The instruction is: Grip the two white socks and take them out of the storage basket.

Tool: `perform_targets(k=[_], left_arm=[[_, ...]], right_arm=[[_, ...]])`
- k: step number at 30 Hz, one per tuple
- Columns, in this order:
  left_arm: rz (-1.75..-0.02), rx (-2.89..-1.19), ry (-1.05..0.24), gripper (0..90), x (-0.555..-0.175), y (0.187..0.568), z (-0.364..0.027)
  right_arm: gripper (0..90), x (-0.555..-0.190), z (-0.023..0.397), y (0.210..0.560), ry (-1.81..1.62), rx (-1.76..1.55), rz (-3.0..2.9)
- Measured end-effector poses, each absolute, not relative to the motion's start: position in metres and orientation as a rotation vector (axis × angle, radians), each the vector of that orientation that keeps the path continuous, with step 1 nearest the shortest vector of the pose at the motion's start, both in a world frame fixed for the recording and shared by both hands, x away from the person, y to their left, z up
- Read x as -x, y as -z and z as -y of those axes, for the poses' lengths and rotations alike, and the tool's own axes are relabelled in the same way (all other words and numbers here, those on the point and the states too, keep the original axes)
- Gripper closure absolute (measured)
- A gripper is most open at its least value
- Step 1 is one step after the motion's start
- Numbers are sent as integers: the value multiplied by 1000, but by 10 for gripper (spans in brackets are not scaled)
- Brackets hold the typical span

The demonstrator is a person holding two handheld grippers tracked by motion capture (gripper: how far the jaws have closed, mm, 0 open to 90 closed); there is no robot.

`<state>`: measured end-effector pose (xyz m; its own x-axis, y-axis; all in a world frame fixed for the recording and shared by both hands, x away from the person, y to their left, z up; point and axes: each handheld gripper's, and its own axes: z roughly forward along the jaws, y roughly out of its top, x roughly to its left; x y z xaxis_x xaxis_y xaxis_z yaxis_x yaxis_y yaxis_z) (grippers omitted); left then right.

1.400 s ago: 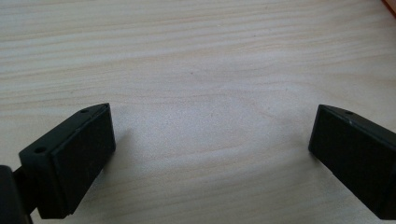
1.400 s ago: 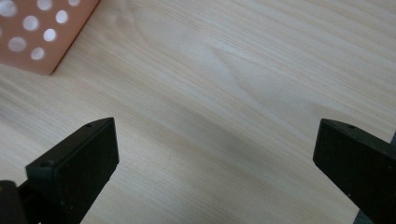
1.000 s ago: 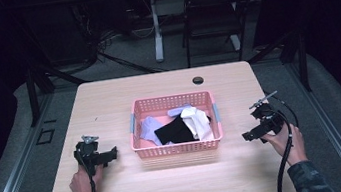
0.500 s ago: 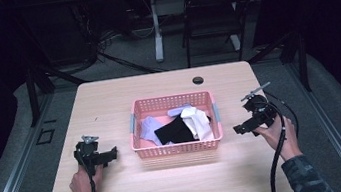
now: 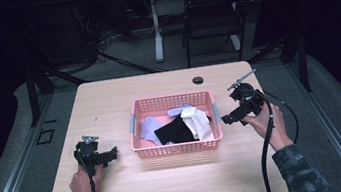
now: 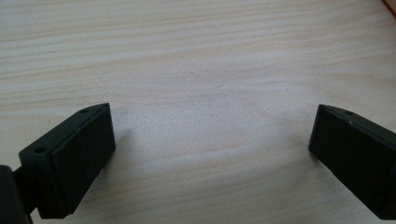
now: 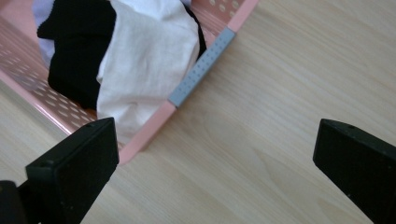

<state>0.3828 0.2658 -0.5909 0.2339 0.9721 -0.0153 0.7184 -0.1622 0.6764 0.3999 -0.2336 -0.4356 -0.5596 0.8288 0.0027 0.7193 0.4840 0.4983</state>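
A pink perforated basket (image 5: pixel 176 148) stands in the middle of the light wooden table (image 5: pixel 108 99). It holds a white cloth (image 5: pixel 198 121), a black cloth (image 5: pixel 173 132) and pale lavender cloths (image 5: pixel 149 128). My right gripper (image 5: pixel 224 117) hovers open just off the basket's right wall, jaws wide apart. In the right gripper view the white cloth (image 7: pixel 149 60) lies against the pink rim (image 7: pixel 154 123) with its grey handle strip (image 7: pixel 201 67). My left gripper (image 5: pixel 112 154) rests open low on the table, left of the basket, over bare wood (image 6: pixel 205 93).
A small round black grommet (image 5: pixel 198 80) sits near the table's far edge. A black cable (image 5: pixel 266 148) trails from the right gripper over the table's front right. Dark chairs and table legs stand beyond the far edge.
My right gripper has moved left and a little forward, from near the table's right edge up to the basket's right wall. The left gripper has stayed in place.
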Motion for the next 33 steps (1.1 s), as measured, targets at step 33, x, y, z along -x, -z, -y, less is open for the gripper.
perform_targets(k=[33], left_arm=[[-1546, -1948, -585, 5, -383, 591, -266]], right_arm=[[195, -437, 159, 456, -653, -1261, -2629]])
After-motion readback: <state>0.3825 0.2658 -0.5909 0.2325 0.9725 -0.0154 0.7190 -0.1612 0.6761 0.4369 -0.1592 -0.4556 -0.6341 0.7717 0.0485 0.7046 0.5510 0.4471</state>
